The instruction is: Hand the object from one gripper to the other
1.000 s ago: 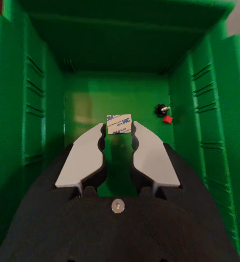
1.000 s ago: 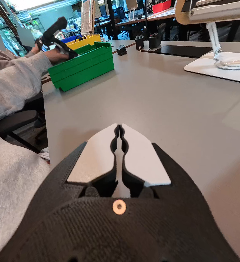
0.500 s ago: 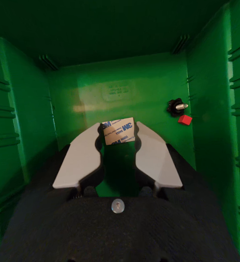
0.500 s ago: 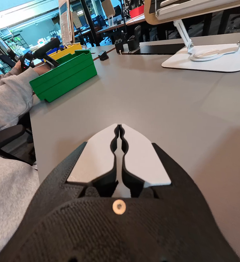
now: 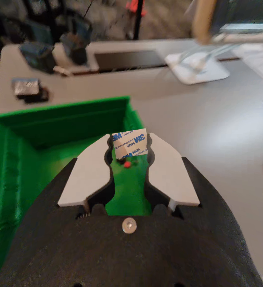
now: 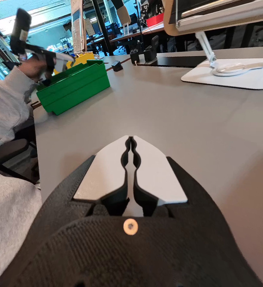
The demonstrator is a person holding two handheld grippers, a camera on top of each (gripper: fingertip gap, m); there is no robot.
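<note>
1 white pad [image 5: 130, 143] pinched at left gripper [image 5: 129, 137] tips.

Big smooth grey tabletop [image 6: 174, 118] up close, white flat-footed monitor stand [image 6: 230, 77] far right. Further back it's rows of long wooden workbenches [image 6: 152, 29], black office chairs, pale teal wall [image 6: 50, 35], bright ceiling strip lights.

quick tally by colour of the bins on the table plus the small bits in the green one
green bin: 1
yellow bin: 1
red block in the green bin: 1
black knob, mostly hidden behind the white pad the left gripper grips: 1
total: 4
</note>
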